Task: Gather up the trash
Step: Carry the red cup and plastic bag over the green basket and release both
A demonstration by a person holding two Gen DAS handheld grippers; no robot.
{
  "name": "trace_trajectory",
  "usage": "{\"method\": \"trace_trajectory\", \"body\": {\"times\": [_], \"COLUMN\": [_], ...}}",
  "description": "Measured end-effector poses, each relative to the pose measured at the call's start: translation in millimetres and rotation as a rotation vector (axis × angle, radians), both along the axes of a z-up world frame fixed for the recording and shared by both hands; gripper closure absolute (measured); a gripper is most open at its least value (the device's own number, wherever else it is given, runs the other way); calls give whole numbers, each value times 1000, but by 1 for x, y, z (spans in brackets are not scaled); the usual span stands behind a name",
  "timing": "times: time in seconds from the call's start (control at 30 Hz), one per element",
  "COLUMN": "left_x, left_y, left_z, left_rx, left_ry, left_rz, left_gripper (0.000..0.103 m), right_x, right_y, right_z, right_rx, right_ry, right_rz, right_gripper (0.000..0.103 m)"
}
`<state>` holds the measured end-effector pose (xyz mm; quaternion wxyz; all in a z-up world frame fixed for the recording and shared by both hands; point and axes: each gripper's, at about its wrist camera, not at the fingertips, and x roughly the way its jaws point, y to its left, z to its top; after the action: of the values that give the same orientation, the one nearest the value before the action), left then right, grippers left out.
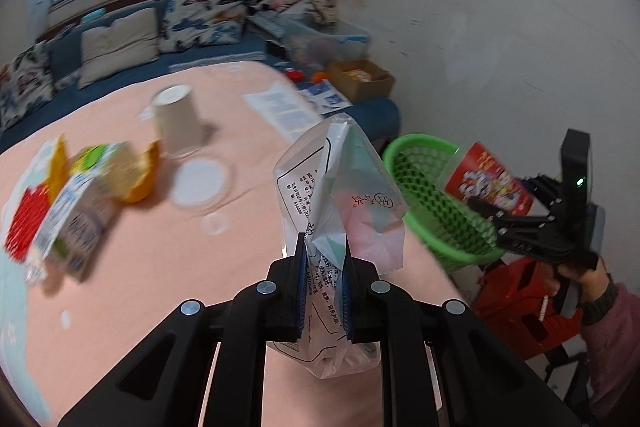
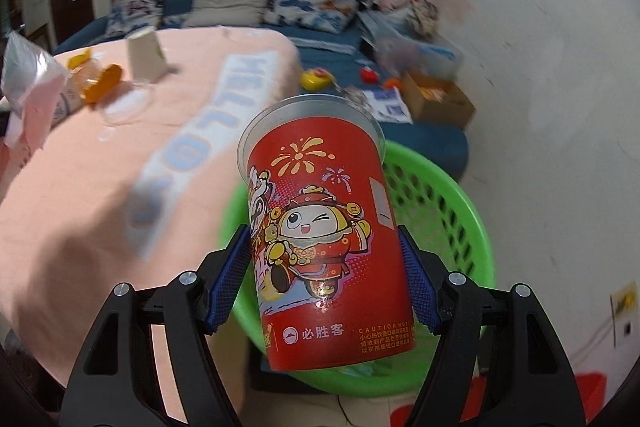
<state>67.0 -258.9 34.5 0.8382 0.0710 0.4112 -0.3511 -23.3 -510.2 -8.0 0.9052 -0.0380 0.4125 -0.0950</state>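
Note:
My left gripper [image 1: 323,255] is shut on a clear plastic bag [image 1: 340,187] with black print, held up over the pink table [image 1: 160,267] near its right edge. The same plastic bag [image 2: 24,75] shows at the far left of the right wrist view. My right gripper [image 2: 326,255] is shut on a red paper cup [image 2: 324,239] with a cartoon figure and a clear lid, held above the green mesh basket [image 2: 448,211]. From the left wrist view the right gripper [image 1: 520,223] holds the red cup [image 1: 488,179] just right of the green basket [image 1: 432,187].
On the table lie an upturned beige paper cup [image 1: 176,123], a clear lid [image 1: 200,183], an orange snack wrapper [image 1: 132,171] and a printed carton [image 1: 72,223]. A blue sofa [image 1: 120,43] with cushions runs behind. A cardboard box [image 1: 362,79] and red stool [image 1: 520,307] stand nearby.

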Motion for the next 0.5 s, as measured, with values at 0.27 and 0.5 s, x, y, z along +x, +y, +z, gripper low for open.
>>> {"method": "trace_trajectory", "body": {"times": [0.27, 0.5], "left_x": [9, 10], "left_y": [-68, -120], "left_z": [2, -1], "left_rx": [10, 7], "left_ry": [-9, 0], "left_rz": [-100, -166], "left_gripper": [89, 89], "right_x": [-14, -20], "right_y": [-27, -45], "right_z": [-18, -30], "right_rx": [23, 52], "right_ry": [37, 59], "right_rz": [-83, -127], "right_gripper": [32, 32]}}
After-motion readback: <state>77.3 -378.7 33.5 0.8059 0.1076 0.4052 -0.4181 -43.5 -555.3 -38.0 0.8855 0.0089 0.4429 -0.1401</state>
